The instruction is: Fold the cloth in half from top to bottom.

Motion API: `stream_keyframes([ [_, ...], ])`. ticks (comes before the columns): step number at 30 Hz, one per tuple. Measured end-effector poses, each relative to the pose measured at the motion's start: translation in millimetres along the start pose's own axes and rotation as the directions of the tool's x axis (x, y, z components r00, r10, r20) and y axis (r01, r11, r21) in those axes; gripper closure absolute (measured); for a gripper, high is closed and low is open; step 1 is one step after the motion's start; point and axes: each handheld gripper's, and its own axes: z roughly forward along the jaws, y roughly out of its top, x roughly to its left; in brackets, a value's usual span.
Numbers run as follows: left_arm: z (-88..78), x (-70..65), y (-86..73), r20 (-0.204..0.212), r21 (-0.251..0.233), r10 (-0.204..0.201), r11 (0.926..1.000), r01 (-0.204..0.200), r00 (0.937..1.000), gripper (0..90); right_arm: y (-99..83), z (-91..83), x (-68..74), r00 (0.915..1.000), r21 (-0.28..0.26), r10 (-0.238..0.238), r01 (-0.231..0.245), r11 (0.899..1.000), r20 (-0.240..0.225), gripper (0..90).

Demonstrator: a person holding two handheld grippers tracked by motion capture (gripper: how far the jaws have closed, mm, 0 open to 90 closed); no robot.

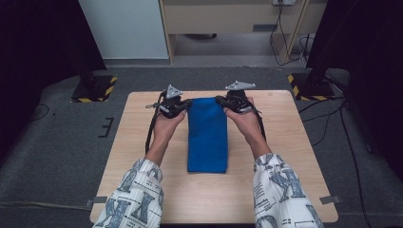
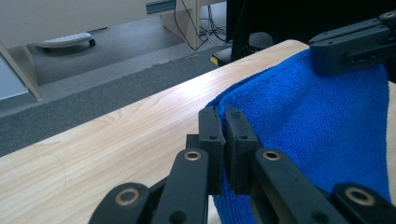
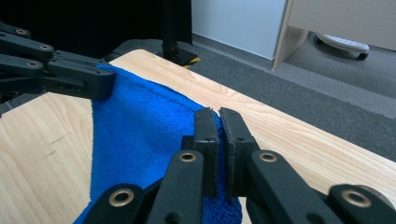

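The folded blue terry cloth [image 1: 207, 135] is lying on the pale wooden table [image 1: 285, 142], its long axis running away from the person; the left gripper [image 2: 223, 122] and right gripper [image 3: 215, 122] are each pinching a far corner, equally near, jaws clenched on the fabric
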Motion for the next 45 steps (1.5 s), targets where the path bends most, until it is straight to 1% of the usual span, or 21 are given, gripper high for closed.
stream_keyframes([
  [3,1.8,2.6,1.5,-0.001,0.004,0.001,1.0,-0.001,1.0,86.6,1.3,2.3,-1.3,1.0,0.002,0.004,-0.004,1.0,0.002,86.4],
  [4,3.8,5.8,1.8,-0.005,0.0,-0.005,1.0,0.005,1.0,86.6,3.7,4.8,-2.1,1.0,-0.001,0.003,-0.003,1.0,0.0,86.4],
  [7,8.5,9.1,1.4,-0.007,0.009,-0.007,0.9999,0.007,1.0,86.6,5.3,8.3,-3.6,1.0,-0.006,0.005,-0.005,1.0,0.0,86.4],
  [8,9.3,10.1,1.8,-0.006,0.016,0.001,0.9999,-0.001,1.0,86.6,5.3,9.9,-4.3,1.0,-0.004,0.005,-0.005,1.0,0.0,86.3],
  [10,10.5,10.5,2.9,-0.007,0.014,0.002,0.9999,-0.002,1.0,86.6,5.1,11.1,-5.2,1.0,-0.001,0.005,-0.005,1.0,0.003,86.4],
  [12,12.1,11.6,7.1,-0.005,0.015,0.016,0.9997,-0.016,0.9999,86.6,4.3,13.9,-8.5,1.0,0.0,0.008,-0.008,1.0,0.004,86.3],
  [13,12.1,11.6,7.1,-0.005,0.015,0.016,0.9997,-0.016,0.9999,86.6,4.4,14.2,-9.4,0.9999,-0.002,0.012,-0.012,1.0,0.005,86.4],
  [14,13.4,11.7,10.0,-0.005,0.013,0.024,0.9996,-0.024,0.9997,86.6,4.6,14.0,-10.2,0.9999,-0.005,0.013,-0.013,1.0,0.004,86.4],
  [17,14.6,11.7,12.2,-0.004,0.015,0.025,0.9996,-0.025,0.9997,86.7,4.9,13.1,-11.4,0.9999,-0.009,0.016,-0.016,1.0,0.004,86.4],
  [18,14.7,11.2,13.1,-0.002,0.016,0.032,0.9993,-0.032,0.9995,86.7,4.9,12.5,-11.9,0.9998,-0.011,0.016,-0.016,1.0,0.007,86.3],
  [19,14.3,9.6,13.7,0.001,0.013,0.034,0.9993,-0.034,0.9994,86.7,4.2,11.0,-12.6,0.9999,-0.011,0.01,-0.01,1.0,0.01,86.3],
  [22,13.1,6.9,13.6,0.003,0.009,0.036,0.9993,-0.036,0.9993,86.8,3.2,9.2,-12.7,0.9999,-0.018,0.011,-0.011,1.0,0.012,86.3],
  [24,10.6,2.8,12.1,0.002,0.016,0.05,0.9986,-0.05,0.9988,86.8,-0.3,6.9,-11.4,0.9999,-0.024,0.009,-0.009,1.0,0.013,86.2],
  [27,8.8,1.2,10.6,0.003,0.017,0.051,0.9986,-0.051,0.9987,86.8,-3.4,5.6,-9.7,0.9999,-0.024,0.011,-0.011,1.0,0.012,86.2],
  [30,6.9,0.0,6.2,0.008,0.022,0.058,0.9981,-0.058,0.9983,86.7,-10.7,4.2,-7.6,0.9999,-0.021,0.01,-0.01,1.0,0.005,86.1],
  [31,6.9,0.0,6.2,0.008,0.022,0.058,0.9981,-0.058,0.9983,86.8,-10.7,4.2,-7.6,0.9999,-0.021,0.01,-0.01,1.0,0.005,86.1],
  [34,7.1,-0.7,-2.1,0.014,0.029,0.049,0.9984,-0.049,0.9987,86.8,-17.8,5.1,-4.0,1.0,-0.007,0.001,-0.001,1.0,-0.005,86.1],
  [38,4.9,-2.7,-7.1,0.021,0.029,0.042,0.9987,-0.043,0.9989,86.8,-23.4,3.6,-2.4,0.9999,-0.005,0.005,-0.005,1.0,-0.01,86.0],
  [39,3.7,-4.4,-8.4,0.024,0.027,0.043,0.9987,-0.044,0.9988,86.8,-24.7,2.6,-1.9,0.9999,-0.003,0.0,0.0,1.0,-0.012,86.0],
  [40,1.9,-7.1,-9.6,0.024,0.03,0.053,0.9981,-0.054,0.9983,86.8,-25.6,2.0,-1.5,0.9999,-0.005,0.001,-0.001,1.0,-0.011,86.0],
  [45,-1.7,-11.6,-13.3,0.03,0.033,0.063,0.9974,-0.064,0.9975,86.8,-32.7,-0.9,1.0,0.9998,-0.007,0.002,-0.002,1.0,-0.021,86.0],
])
